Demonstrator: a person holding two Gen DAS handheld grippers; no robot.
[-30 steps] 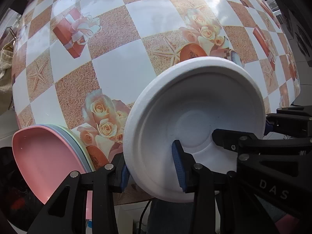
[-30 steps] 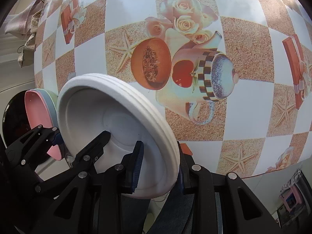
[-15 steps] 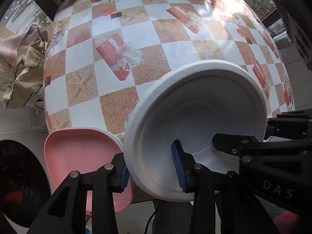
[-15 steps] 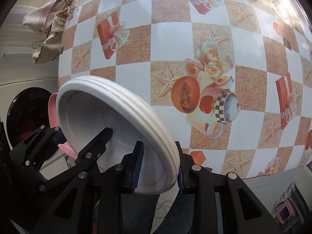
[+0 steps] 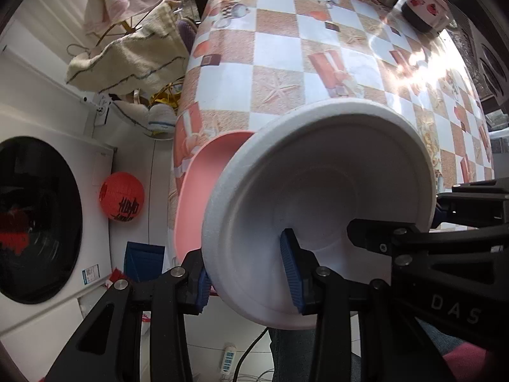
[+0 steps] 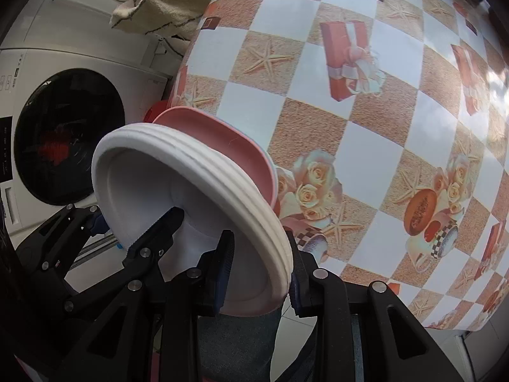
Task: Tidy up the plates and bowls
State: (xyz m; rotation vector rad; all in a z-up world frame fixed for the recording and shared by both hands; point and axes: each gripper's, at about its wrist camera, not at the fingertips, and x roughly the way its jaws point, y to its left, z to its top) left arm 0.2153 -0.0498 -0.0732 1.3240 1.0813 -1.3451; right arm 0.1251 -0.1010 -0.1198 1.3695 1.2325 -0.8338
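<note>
left claw [image 5: 251,273]: clamped on white plate stack [image 5: 318,210] rim
right claw [image 6: 259,273]: clamped on opposite rim
pink plate [image 5: 203,191]: seemingly rested beneath, tabletop [image 5: 280,63] edge

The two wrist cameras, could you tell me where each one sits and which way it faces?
Left wrist: on the left gripper, facing down into the white plate stack; trouser leg below.
Right wrist: on the right gripper, facing down along the stack's rim; left gripper alongside.
Shared: the stack, pink plate, checked tablecloth, washing machine.
</note>
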